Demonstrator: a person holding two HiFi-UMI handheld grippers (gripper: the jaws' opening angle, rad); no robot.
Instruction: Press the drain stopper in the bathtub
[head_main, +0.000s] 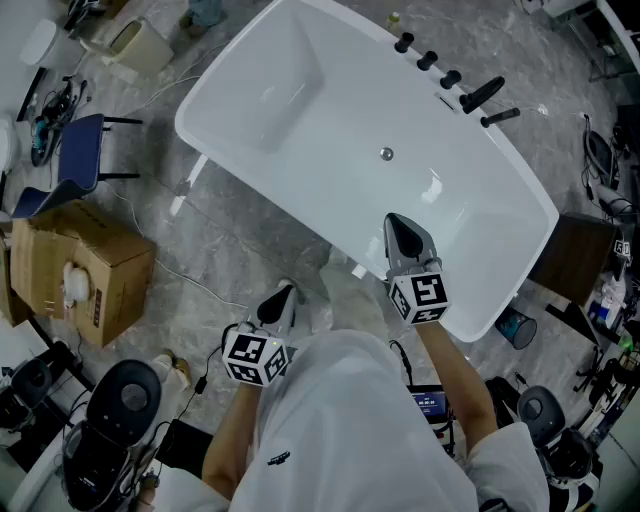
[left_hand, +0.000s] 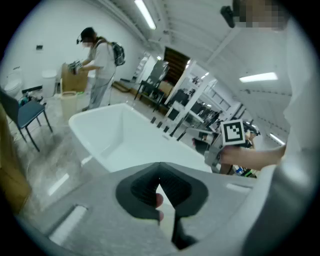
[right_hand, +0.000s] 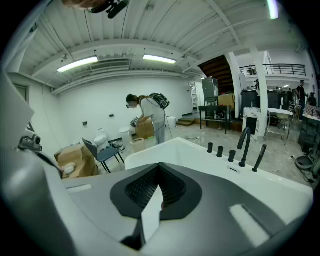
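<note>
A white bathtub (head_main: 300, 110) lies slantwise across the head view. Its small round metal drain stopper (head_main: 386, 153) sits on the tub floor near the middle. My right gripper (head_main: 401, 226) hangs over the tub's near rim, a short way this side of the stopper, jaws shut and empty. My left gripper (head_main: 283, 296) is outside the tub above the floor, also shut on nothing. The left gripper view has the tub (left_hand: 125, 140) beyond the closed left gripper (left_hand: 159, 181). The right gripper view has the tub rim (right_hand: 200, 150) past the closed right gripper (right_hand: 160, 167). Neither gripper view shows the stopper.
Black faucet fittings (head_main: 470, 92) line the tub's far rim. A cardboard box (head_main: 85, 270) and a blue chair (head_main: 80, 150) stand at the left, a dark cabinet (head_main: 575, 255) at the right. Cables trail over the floor. A person (right_hand: 150, 117) stands beyond the tub.
</note>
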